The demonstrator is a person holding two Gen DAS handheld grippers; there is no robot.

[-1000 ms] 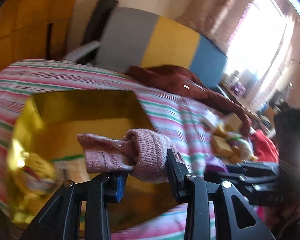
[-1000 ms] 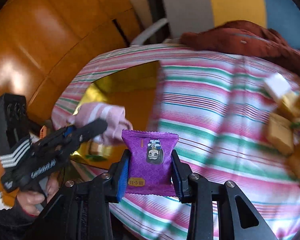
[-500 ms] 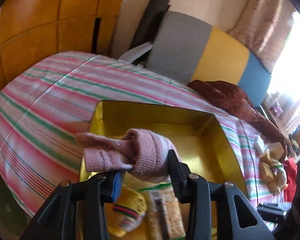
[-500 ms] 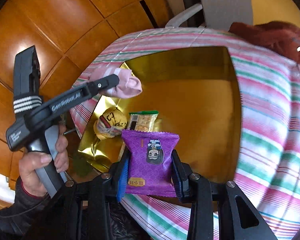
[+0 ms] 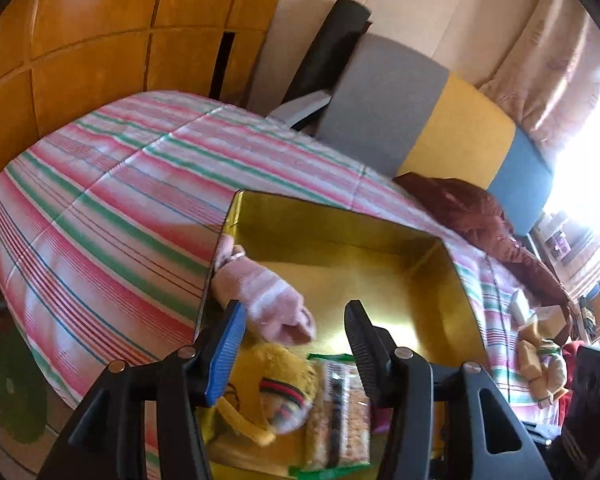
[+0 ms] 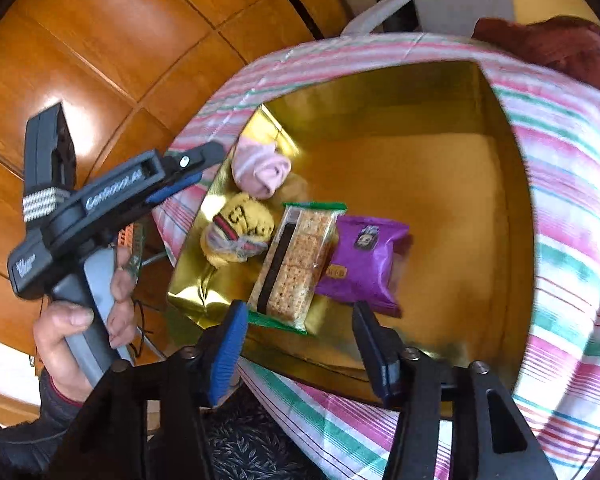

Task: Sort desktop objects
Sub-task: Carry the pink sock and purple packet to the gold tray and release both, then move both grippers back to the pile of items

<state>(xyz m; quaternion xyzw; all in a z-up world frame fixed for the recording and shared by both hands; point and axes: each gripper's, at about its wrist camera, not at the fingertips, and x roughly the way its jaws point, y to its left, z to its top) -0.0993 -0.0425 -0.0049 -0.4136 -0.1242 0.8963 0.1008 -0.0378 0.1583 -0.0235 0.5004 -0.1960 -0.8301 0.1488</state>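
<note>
Inside the gold box [image 6: 480,184], both tongs opening empty above pink sock [image 6: 262,172], crackers [image 6: 296,264], purple packet [image 6: 364,260].

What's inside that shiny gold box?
The gold box holds a rolled pink sock, a yellow sock bundle, a cracker pack and a purple snack packet. Anything beneath them is hidden.

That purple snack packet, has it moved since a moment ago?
Yes. The purple packet was pinched between the right gripper's fingers above the gold box's near rim; now it lies inside, beside the cracker pack, while the jaws are opening.
</note>
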